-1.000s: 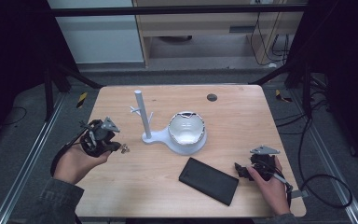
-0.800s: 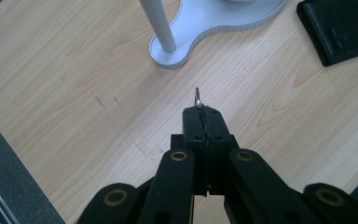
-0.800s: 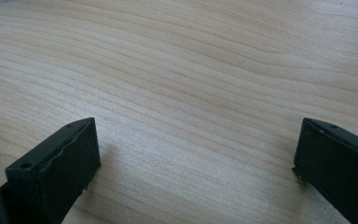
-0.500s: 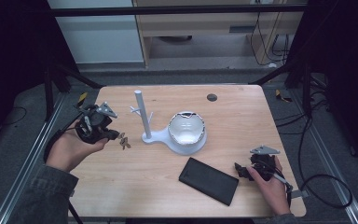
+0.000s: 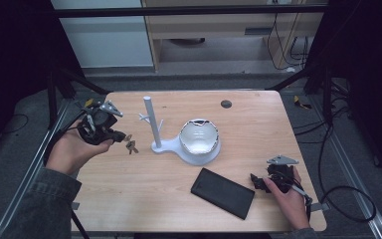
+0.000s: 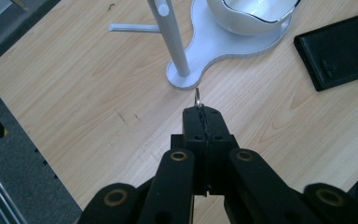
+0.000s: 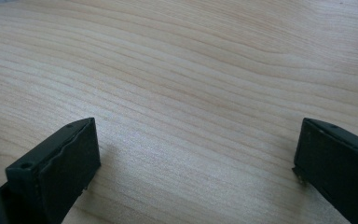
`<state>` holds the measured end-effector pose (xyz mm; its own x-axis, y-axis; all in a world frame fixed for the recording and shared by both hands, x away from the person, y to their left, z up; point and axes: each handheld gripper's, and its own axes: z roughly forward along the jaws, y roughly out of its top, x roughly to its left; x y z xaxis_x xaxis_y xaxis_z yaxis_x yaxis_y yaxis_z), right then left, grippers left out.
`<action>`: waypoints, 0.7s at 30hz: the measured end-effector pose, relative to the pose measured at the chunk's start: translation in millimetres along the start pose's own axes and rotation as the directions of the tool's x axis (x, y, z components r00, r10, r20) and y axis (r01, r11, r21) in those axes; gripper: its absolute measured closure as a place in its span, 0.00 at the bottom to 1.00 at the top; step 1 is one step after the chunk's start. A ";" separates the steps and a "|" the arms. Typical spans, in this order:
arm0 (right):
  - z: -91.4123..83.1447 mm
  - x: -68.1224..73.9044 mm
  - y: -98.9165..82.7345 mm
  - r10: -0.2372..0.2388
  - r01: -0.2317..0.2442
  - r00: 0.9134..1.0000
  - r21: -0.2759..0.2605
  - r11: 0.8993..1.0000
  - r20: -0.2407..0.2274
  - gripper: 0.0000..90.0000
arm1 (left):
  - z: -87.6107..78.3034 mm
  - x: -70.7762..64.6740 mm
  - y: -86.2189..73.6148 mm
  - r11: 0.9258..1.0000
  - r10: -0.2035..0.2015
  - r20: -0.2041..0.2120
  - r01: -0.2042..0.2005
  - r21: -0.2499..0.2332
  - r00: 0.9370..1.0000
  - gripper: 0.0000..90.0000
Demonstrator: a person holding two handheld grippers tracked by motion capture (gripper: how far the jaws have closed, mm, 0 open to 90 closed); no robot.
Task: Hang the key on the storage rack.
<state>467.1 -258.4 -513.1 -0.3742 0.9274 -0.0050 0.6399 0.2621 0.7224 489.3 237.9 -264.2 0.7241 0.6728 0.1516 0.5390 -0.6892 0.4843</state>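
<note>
- Right tool [image 5: 258, 182], 5 o'clock on the desk [image 5: 144, 199]: jaws wide apart, nothing between them.
- Left tool [image 5: 121, 136], 9 o'clock: clamped on the key ring [image 6: 197, 97]; keys [image 5: 131, 146] dangle beneath. Light, stiff, slippery, prone to swinging; best gripped at the ring.
- Peg stand [image 5: 151, 122], 12 o'clock.

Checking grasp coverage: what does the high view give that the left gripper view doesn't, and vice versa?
High view adds: the keys hanging from the left tool, and the right tool in the person's hand beside the black case. Left gripper view adds: a close look at the key ring pinched between shut jaws. Shared: the white stand, the bowl on its base, and the black case.
</note>
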 end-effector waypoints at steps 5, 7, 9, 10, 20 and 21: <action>0.0 0.0 0.0 0.000 0.000 1.000 0.000 1.000 0.000 0.00 | -3.4 0.0 4.5 1.000 0.001 -0.008 -0.001 -0.007 1.000 1.00; 0.0 0.0 0.0 0.000 0.000 1.000 -0.001 1.000 0.000 0.00 | -5.2 -0.1 6.3 1.000 0.008 -0.007 -0.008 -0.004 1.000 1.00; 0.0 0.0 0.0 0.001 -0.001 1.000 0.001 1.000 0.000 0.00 | -6.7 -0.1 7.8 1.000 0.005 -0.009 -0.005 -0.007 1.000 1.00; 0.0 0.1 0.0 0.001 -0.001 1.000 0.001 1.000 0.000 0.00 | -7.4 0.2 8.6 1.000 0.007 -0.009 -0.007 -0.007 1.000 1.00; 0.0 0.0 0.0 0.001 -0.001 1.000 0.001 1.000 0.000 0.00 | -13.5 1.3 17.3 1.000 0.013 -0.024 -0.013 -0.002 1.000 1.00; 0.0 0.0 0.0 0.000 0.000 1.000 0.001 1.000 0.000 0.00 | -14.7 1.6 19.4 1.000 0.011 -0.029 -0.011 0.003 1.000 1.00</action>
<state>467.0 -258.3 -513.0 -0.3740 0.9274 -0.0045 0.6404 0.2618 0.7220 494.5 229.5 -241.9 0.7172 0.6727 0.1821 0.5324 -0.6975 0.4796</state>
